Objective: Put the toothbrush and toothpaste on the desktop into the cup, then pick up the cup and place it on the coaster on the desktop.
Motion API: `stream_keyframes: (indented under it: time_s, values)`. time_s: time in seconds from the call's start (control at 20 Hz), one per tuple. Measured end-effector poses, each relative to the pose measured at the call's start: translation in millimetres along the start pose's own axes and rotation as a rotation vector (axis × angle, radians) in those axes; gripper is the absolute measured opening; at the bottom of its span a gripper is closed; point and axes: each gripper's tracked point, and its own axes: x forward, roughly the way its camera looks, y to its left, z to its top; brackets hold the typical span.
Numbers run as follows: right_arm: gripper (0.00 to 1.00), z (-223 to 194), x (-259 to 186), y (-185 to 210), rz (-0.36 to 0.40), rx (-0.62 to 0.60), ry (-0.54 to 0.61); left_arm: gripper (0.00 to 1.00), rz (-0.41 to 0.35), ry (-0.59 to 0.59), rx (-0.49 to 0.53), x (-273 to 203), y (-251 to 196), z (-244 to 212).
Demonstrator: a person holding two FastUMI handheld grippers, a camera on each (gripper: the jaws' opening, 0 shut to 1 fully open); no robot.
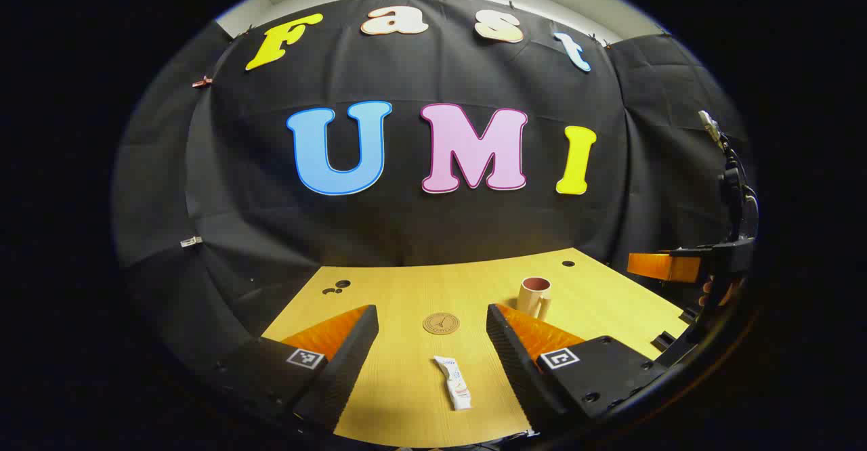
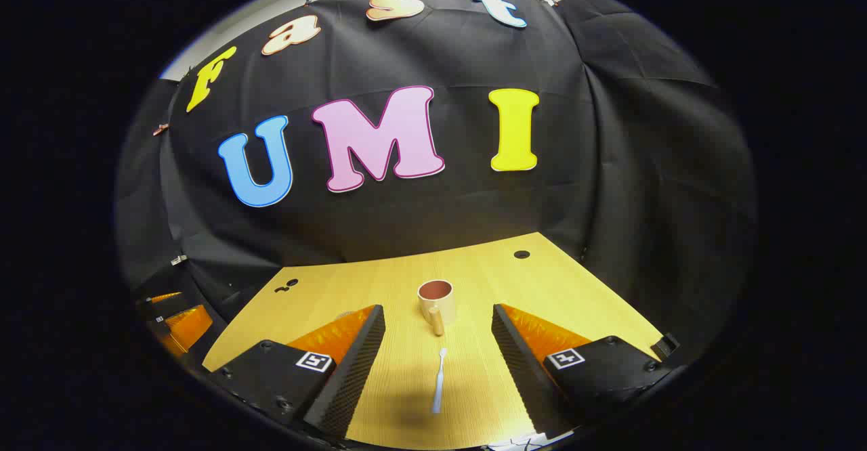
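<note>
Left claw (image 1: pixel 430 356) and right claw (image 2: pixel 437 363) both spread, empty; toothpaste (image 1: pixel 455 383), toothbrush (image 2: pixel 439 380) lie low in frame, cup (image 2: pixel 435 302) empty, coaster (image 1: pixel 441 323) bare: nothing done.

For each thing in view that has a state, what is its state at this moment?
Cream ceramic cup with brown inside: upright, empty.
White toothpaste tube: lying flat on the yellow wooden desktop.
White toothbrush: lying flat, untouched.
Round brown coaster: bare.
Left gripper: open.
Right gripper: open.
</note>
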Motion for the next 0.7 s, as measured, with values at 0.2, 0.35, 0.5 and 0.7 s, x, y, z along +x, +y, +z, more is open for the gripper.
stream_keyframes:
  time_s: [0.2,0.35,0.5,0.7]
  values:
    - [0.98,-4.9,2.7,1.2,0.017,0.006,0.018,1.00,-0.005,0.012,-0.071,4.3,-2.2,-3.3]
    - [0.98,-4.6,8.7,-0.3,0.020,0.001,0.024,1.00,0.009,0.016,-0.071,7.3,0.5,-4.6]
    - [0.98,-6.1,14.4,0.5,0.027,-0.010,0.031,1.00,0.014,0.023,-0.067,11.9,0.1,-8.6]
    - [0.98,-10.2,27.0,2.1,0.035,-0.014,0.070,1.00,0.016,0.039,-0.066,22.0,-4.2,-14.8]
